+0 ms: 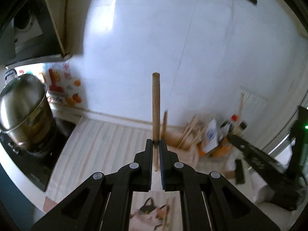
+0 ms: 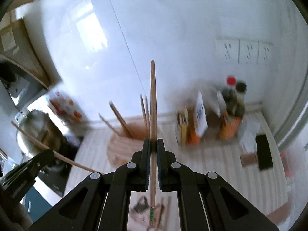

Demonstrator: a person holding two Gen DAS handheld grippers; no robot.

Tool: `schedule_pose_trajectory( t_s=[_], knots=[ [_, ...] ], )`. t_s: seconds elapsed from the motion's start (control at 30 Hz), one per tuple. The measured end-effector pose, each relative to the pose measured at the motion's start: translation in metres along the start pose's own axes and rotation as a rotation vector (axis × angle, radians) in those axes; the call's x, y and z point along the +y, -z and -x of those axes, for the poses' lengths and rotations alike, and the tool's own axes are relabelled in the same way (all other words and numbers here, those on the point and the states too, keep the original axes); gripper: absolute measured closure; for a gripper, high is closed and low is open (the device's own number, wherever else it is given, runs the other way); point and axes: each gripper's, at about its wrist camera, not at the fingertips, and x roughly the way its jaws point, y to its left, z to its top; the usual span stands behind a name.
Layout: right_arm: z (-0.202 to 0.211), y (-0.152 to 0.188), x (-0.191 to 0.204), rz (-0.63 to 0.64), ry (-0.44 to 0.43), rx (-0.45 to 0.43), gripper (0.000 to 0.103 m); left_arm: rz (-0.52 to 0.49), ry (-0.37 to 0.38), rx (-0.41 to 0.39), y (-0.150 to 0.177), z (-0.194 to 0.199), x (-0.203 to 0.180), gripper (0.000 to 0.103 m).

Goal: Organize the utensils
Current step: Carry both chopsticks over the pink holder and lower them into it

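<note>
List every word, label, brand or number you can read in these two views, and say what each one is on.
No text is legible in either view.
Cooktop: faint white front-edge marking, too blurred.
White-and-blue packet: blue print, too blurred.
Red-and-orange wall sticker: red marks, unreadable.
Red-capped bottle: label too blurred.
Wall sockets: only slots, no lettering.

Nothing readable showing in either view. Motion blur smearing every printed surface: red characters on the sticker sheet (image 1: 66, 71) against the wall, blue marking on the white carton (image 2: 200, 113) standing on the bench, small white lettering along the front edge of the induction cooktop (image 1: 35, 178), a pale label on the wooden cabinet door (image 2: 8, 40). Faint grey marks appearing on the wall socket panel (image 2: 247, 51), resembling digits but staying too smeared for reading.
</note>
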Motion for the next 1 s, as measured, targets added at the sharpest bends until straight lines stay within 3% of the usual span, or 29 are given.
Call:
schedule_pose_trajectory(
  t_s=[0.23,0.53,0.8,1.0],
  knots=[
    [-0.015,-0.051,0.011,-0.028,-0.006,-0.099,0.097,0.000,0.054,0.010,-0.044,-0.023,-0.014,0.099],
    [-0.063,-0.087,-0.001,-0.106,0.011,-0.162,0.097,-0.032,0.065,0.112,-0.057,-0.093,-0.030,0.099],
    [-0.116,-0.087,-0.004,-0.107,0.023,-0.174,0.097,-0.041,0.045,0.224,-0.043,-0.148,-0.030,0.099],
    [-0.127,-0.068,-0.005,-0.075,0.024,-0.172,0.096,-0.019,0.050,0.247,-0.038,-0.144,-0.024,0.096]
  ],
)
